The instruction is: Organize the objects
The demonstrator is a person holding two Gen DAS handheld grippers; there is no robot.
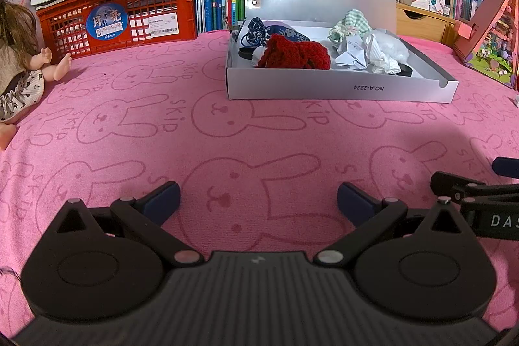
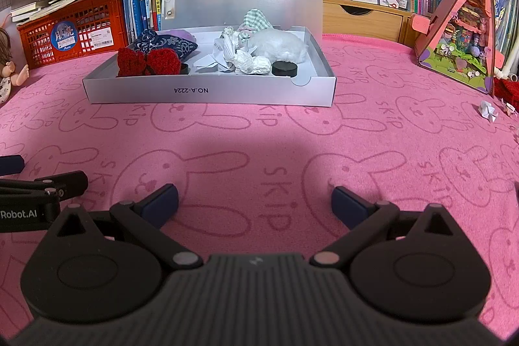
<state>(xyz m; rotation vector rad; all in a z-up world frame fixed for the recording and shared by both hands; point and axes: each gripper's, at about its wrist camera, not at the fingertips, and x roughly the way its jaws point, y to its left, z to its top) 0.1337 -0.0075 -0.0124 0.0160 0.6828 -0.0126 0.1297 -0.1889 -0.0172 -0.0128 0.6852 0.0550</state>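
Both grippers hover with jaws wide and empty, well short of the box point(image 2: 207, 93), left gripper point(image 1: 258, 200) beside right gripper point(image 2: 254, 200), while a loose paper scrap point(image 2: 488, 112) lies far right of the box, nearer the right gripper.

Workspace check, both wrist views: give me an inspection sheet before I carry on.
Surface: pink bunny-print cloth, bare in front of both grippers.
Job's things: open grey box holds red knit bow, blue pouch, crumpled paper, black disc.
Clutter: folded paper piece loose at right.
Grippers: left gripper, right gripper, jaws wide, empty.
Cables: nothing seen.
Surroundings: red crate, doll, miniature house, bookshelves.
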